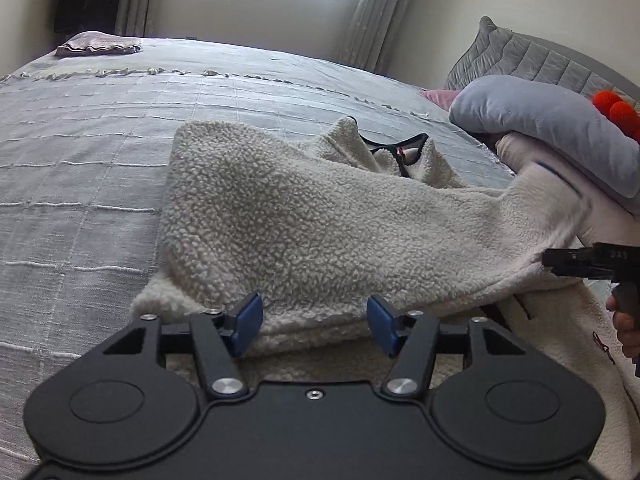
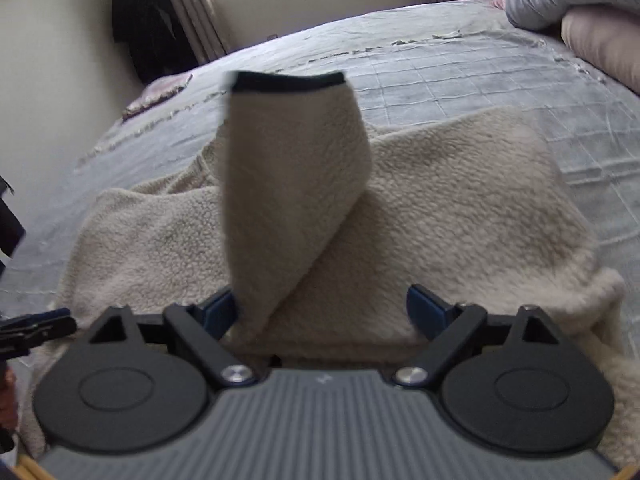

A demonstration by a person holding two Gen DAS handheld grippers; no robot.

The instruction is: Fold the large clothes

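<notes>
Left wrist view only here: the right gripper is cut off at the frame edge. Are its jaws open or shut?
Observer: Open. The right wrist view shows the right gripper with its jaws spread wide and nothing pinched between them.
Operator: So where's the sleeve?
Observer: The sleeve stands up right in front of that gripper. It is blurred, and its lower end sits close to one side of the jaws.
Operator: Can you see the cuff?
Observer: Yes. The cuff is at the top and edged in black. It is raised above the rest of the fleece jacket, which lies on the bed.
</notes>
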